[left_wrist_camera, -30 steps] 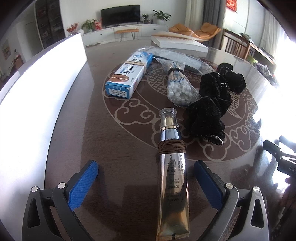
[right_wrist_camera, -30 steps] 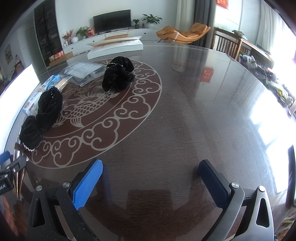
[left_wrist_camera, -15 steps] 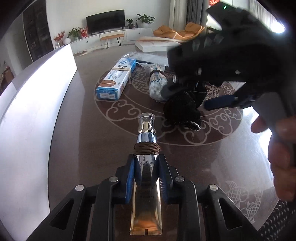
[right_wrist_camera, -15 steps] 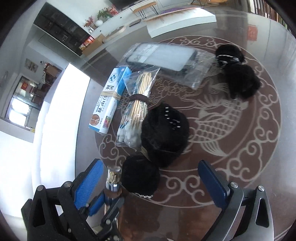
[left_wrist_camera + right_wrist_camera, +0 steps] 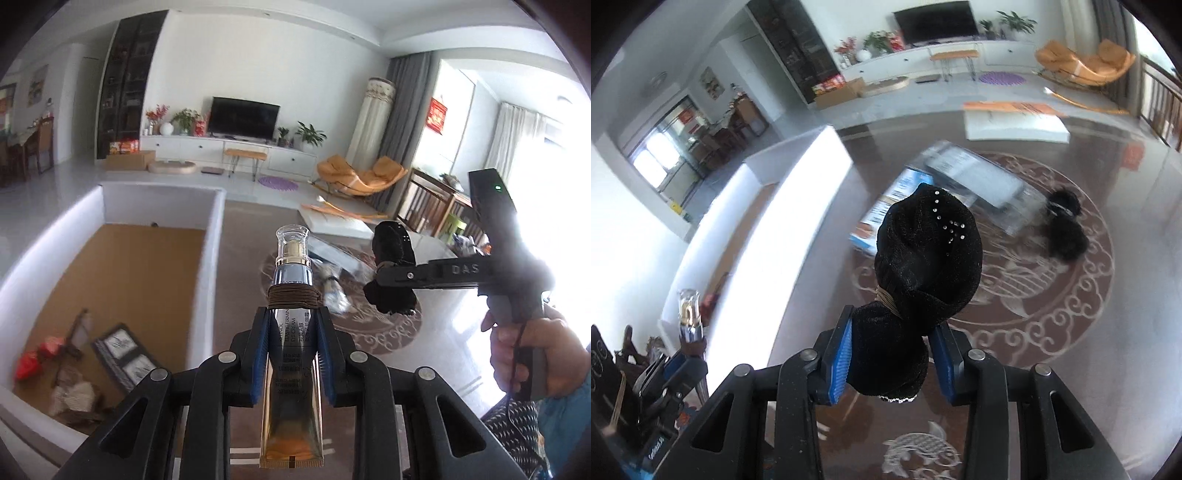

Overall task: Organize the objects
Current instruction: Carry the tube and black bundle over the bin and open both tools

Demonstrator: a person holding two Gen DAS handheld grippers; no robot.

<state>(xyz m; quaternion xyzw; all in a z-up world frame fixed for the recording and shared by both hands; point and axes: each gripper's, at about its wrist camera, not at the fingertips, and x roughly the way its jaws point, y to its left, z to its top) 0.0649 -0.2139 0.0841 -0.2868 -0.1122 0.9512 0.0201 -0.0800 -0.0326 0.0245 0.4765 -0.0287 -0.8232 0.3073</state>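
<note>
Item one: gold-and-silver eye-cream tube with a clear cap and a brown elastic wound round its neck, clamped between the blue pads of my left gripper, jaws closed tight on the tube's body. It is lifted clear of the dark glossy table with the pale scroll pattern, cap pointing forward, just beside the near wall of the white open box with a brown cardboard floor.

Item two: black knitted sock bundle studded with small rhinestones and tied at the waist with a tan band, pinched at its lower lobe by my right gripper, jaws nearly closed on the fabric, also held off the table.

Already in the box: a red item, dark-framed cards and pale wrapped pieces, blurred.

Remaining on the table: blue-and-white carton, clear plastic packet, second black sock bundle.

Step in hand, as I judge it: carrying both pieces to the box. Next I must swing each over the wall to bare floor, lower, then release.
</note>
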